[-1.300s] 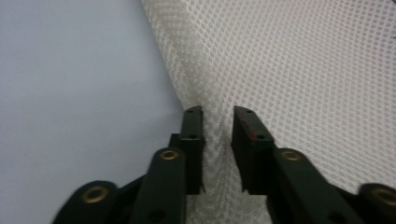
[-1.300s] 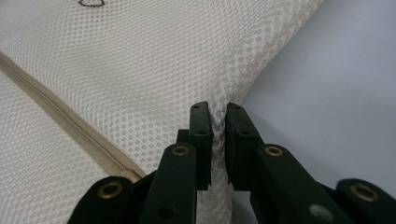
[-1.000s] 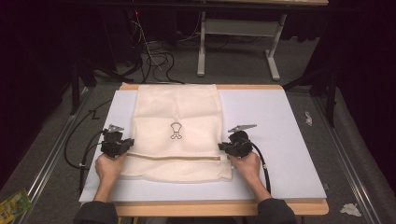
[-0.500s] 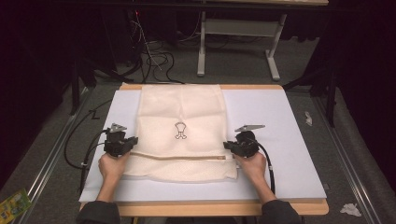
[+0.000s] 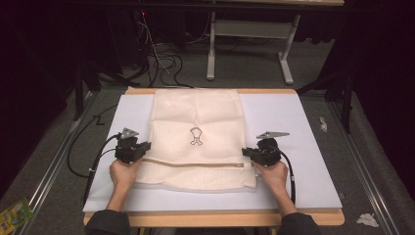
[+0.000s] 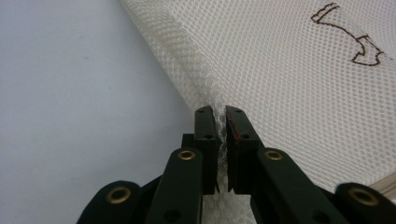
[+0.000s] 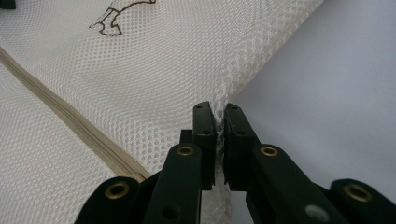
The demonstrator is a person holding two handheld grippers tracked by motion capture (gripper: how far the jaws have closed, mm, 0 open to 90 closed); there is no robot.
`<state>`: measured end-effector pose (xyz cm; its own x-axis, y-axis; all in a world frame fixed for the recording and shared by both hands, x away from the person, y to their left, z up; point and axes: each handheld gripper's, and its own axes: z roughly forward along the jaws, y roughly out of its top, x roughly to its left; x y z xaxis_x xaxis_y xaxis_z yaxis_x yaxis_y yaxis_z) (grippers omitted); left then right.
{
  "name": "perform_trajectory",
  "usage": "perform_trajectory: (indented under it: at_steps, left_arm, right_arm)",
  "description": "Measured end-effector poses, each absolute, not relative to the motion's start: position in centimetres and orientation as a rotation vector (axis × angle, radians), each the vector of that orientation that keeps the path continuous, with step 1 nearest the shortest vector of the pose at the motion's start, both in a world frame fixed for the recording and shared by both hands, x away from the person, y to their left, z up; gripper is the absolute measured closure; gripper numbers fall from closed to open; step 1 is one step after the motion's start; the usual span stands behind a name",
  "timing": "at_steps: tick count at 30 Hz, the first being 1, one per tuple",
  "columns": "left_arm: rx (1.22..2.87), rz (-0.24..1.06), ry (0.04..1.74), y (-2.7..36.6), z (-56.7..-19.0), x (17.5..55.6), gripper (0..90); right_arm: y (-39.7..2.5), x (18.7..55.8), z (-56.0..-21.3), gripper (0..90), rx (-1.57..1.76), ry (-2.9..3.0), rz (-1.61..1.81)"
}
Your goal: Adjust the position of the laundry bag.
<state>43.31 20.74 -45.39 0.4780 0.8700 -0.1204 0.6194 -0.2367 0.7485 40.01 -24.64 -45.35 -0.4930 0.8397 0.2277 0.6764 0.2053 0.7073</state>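
Note:
A cream mesh laundry bag [image 5: 196,122] with a small dark printed figure [image 5: 196,135] and a tan zipper [image 5: 191,164] lies flat on the white table mat [image 5: 288,117]. My left gripper [image 5: 143,150] pinches the bag's left edge; in the left gripper view it [image 6: 221,116] is shut on the mesh bag [image 6: 299,79]. My right gripper [image 5: 247,152] holds the right edge; in the right gripper view it [image 7: 219,114] is shut on the mesh bag [image 7: 154,70], with the zipper [image 7: 70,121] running off to the left.
The mat sits on a wooden tabletop [image 5: 215,219] with its near edge showing. Cables [image 5: 161,61] and a white table frame [image 5: 249,34] are on the floor beyond. Crumpled paper [image 5: 366,219] lies at the right, and a green packet [image 5: 12,215] at the left.
Both grippers have drawn the bag toward the near edge of the table, so its far end slid forward and the cloth lies flatter.

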Motion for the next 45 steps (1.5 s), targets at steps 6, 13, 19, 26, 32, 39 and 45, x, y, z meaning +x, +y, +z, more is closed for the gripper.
perform_trajectory:
  at_steps: [6,13,19,26,32,39,45]
  left_arm:
    - [1.953,0.41,1.222,20.4,-45.1,43.2,84.4]
    - [1.951,0.424,1.197,19.7,-44.9,43.1,84.4]
    - [1.957,0.423,1.182,19.2,-44.8,43.1,84.3]
    - [1.941,0.402,1.172,18.5,-44.8,43.1,84.2]
    - [1.946,0.417,1.161,18.0,-44.8,43.1,84.1]
    - [1.938,0.41,1.152,17.2,-44.9,43.3,84.1]
    - [1.92,0.388,1.146,16.4,-45.1,43.4,83.9]
  right_arm:
    - [-25.2,39.9,-45.4,86.4,1.469,2.255,1.16]
    - [-25.8,39.8,-45.2,86.5,1.474,2.242,1.157]
    - [-26.3,39.6,-45.2,86.4,1.476,2.228,1.157]
    - [-27.4,39.3,-45.1,86.4,1.496,2.203,1.161]
    - [-27.9,39.1,-45.0,86.4,1.506,2.188,1.167]
    - [-28.6,38.9,-45.1,86.4,1.51,2.171,1.163]
    - [-29.5,38.6,-45.1,86.3,1.528,2.147,1.159]
